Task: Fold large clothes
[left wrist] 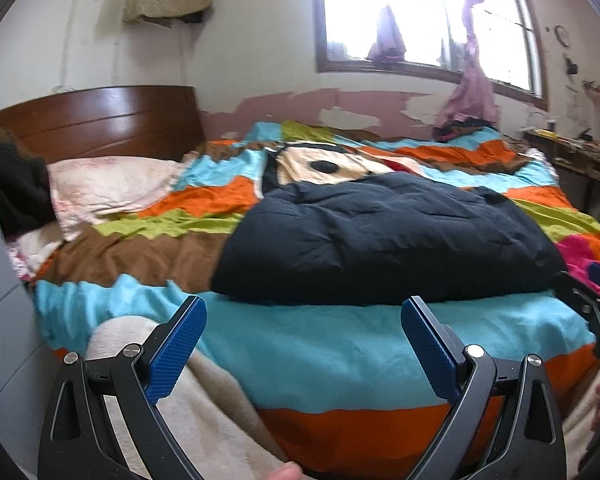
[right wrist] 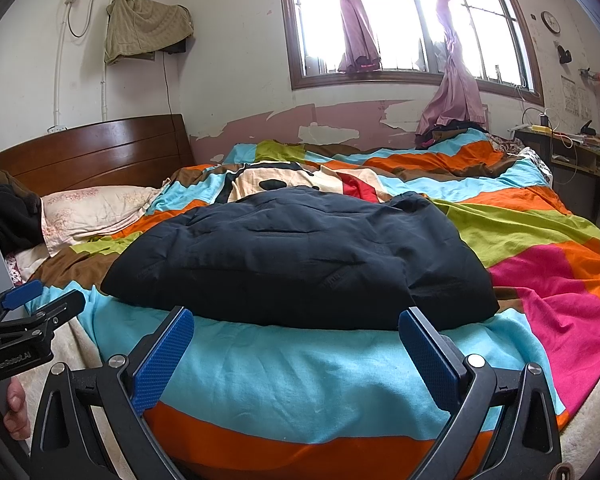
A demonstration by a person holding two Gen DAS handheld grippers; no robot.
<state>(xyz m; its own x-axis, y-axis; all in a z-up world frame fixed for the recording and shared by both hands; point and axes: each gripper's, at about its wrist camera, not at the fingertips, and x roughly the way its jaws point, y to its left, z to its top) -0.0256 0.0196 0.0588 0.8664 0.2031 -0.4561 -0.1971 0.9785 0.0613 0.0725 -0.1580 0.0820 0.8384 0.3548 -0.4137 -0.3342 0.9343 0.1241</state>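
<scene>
Folded dark jacket (right wrist: pixel 300 256) near the bedspread (right wrist: pixel 284 376) edge, left gripper (left wrist: pixel 304 344) and right gripper (right wrist: pixel 296 352) jaws released

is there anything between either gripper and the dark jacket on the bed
Nothing visible. The puffy navy quilted jacket lies folded on the striped multicolour bedspread. Only a bare turquoise band of bedspread separates it from the open right gripper and the open left gripper; neither touches it.

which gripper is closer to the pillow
Left. The left gripper sits toward the pillow's side of the dark jacket; the right gripper is further over, on the side away from the pillow.
</scene>
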